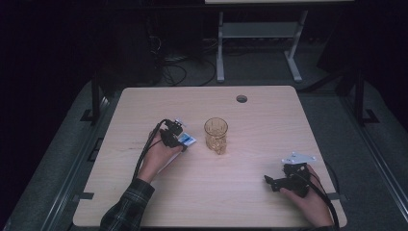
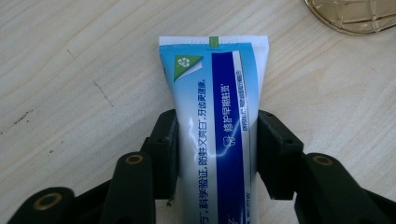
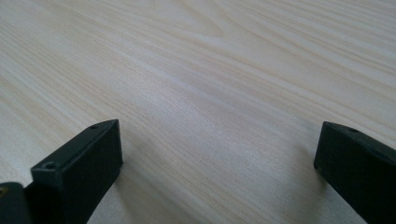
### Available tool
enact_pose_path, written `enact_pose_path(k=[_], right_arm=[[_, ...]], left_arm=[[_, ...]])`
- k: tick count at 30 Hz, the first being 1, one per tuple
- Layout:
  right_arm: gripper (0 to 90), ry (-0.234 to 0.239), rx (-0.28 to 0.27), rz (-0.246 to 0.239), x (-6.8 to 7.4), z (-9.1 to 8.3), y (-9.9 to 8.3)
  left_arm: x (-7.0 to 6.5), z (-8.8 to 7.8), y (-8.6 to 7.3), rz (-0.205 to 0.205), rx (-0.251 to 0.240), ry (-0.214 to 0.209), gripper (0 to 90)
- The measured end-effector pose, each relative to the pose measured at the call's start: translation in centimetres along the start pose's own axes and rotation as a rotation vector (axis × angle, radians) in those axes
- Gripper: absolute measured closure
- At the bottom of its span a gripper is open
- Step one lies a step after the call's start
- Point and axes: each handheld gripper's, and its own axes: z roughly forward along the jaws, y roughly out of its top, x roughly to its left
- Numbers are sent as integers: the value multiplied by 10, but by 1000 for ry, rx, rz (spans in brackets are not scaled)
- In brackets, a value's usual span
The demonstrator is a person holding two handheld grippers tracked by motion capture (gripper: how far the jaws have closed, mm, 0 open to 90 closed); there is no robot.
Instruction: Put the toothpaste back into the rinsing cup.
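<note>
Pale wood with a fine grain makes the rectangular table top [image 1: 250, 192], and on it lies a blue and white plastic toothpaste tube [image 2: 215, 126] with printed characters and a small green corner mark. The tube lies flat, left of the table's middle, and its flat crimped end points away from the left gripper [image 2: 215, 154]. In the left gripper view the two black jaws stand one on each side of the tube and their pads touch its sides, so this claw is pinching the tube. The lower end of the tube is cut off by the bottom edge of that view, so the cap cannot be seen. In the high view only a small white and blue piece of the tube shows past the person's left hand [image 1: 159, 156], which covers the rest.

Just to the right of the tube stands an amber ribbed glass cup [image 1: 216, 135], upright and apart from the tube. In the left gripper view only a curved part of its rim is visible at the top right corner.

The right gripper [image 3: 219, 158] rests near the right front corner of the table, well apart from the tube and the cup. Its jaws are spread wide, with only bare wood between them. The printed text on the tube is too small to read with certainty.
</note>
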Motion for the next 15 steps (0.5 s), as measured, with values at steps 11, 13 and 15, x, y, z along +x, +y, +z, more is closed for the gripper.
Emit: enact_pose_path(k=[11,13,15], right_arm=[[5,0,0,0,0,0,0],[5,0,0,-1,0,0,0],[5,0,-1,-1,0,0,0]], left_arm=[[1,-8,2,-16,17,-16,699],[1,-9,2,-17,17,-17,721],[1,-9,2,-15,16,-19,726]])
